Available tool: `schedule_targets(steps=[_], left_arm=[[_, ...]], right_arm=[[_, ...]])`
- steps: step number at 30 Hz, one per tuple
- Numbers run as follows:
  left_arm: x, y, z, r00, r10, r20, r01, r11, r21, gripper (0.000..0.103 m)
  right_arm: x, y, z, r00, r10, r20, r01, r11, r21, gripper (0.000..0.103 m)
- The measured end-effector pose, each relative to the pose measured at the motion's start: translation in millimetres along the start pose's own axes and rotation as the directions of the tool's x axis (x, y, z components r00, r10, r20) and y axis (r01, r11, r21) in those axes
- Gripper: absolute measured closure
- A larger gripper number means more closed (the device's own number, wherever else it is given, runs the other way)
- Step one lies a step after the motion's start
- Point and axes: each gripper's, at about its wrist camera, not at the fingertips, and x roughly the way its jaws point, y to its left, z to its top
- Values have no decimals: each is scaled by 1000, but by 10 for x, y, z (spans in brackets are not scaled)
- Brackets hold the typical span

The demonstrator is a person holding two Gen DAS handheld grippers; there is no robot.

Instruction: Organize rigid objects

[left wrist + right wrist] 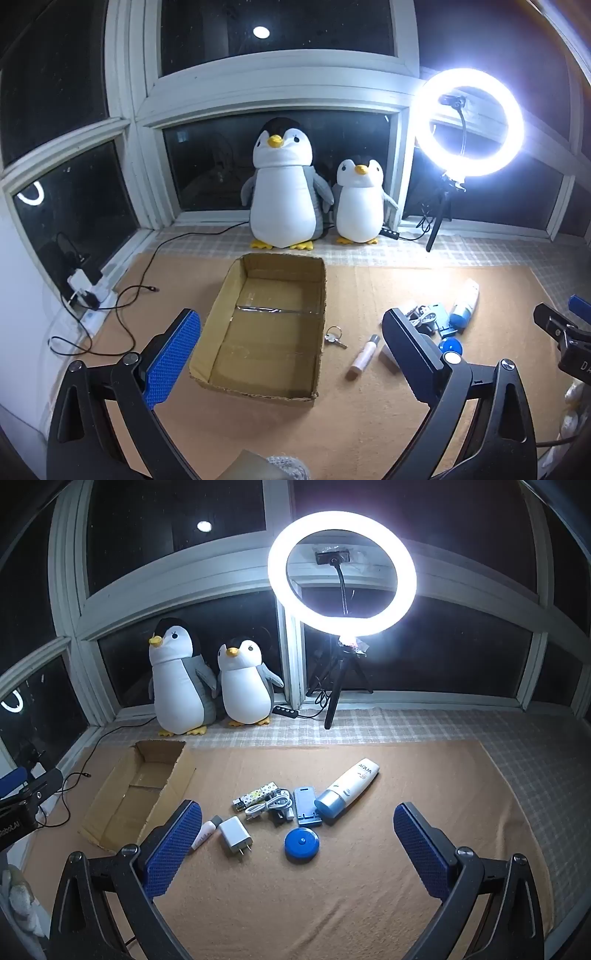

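Blue-padded jaws of the left hand-held gripper [291, 354] stand wide and empty over the bare cardboard box [236, 373] on the tan surface [369, 424]; the key ring [334, 338] and small pinkish tube [364, 356] lie just right of the box wall, and a low pass at the flat keys could shove them along or catch the rim and drag the light box. From the right wrist, the right hand-held gripper [297, 843] also gapes wide and empty before the cluster: white charger plug [234, 836], blue round case [301, 843], coiled white cable [267, 805], blue phone stand [306, 805] and AQUA tube [349, 786], some touching, so closing on one risks nudging or snagging a neighbour, the cable especially.
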Motion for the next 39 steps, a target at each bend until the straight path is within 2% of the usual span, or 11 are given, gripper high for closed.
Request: schedule_targets(steps=[7, 8, 39], left_arm=[[-86, 16, -25, 1000, -24, 7, 24, 1000, 1, 4], [-8, 51, -8, 1000, -7, -14, 7, 1000, 3, 4], [5, 49, -8, 1000, 4, -11, -4, 1000, 3, 4]], right_arm=[[-3, -5, -3, 1000, -6, 0, 6, 1000, 0, 0], [8, -26, -7, 1000, -1, 0, 1, 1000, 2, 0], [26, 1, -2, 1000, 4, -15, -4, 1000, 2, 0]])
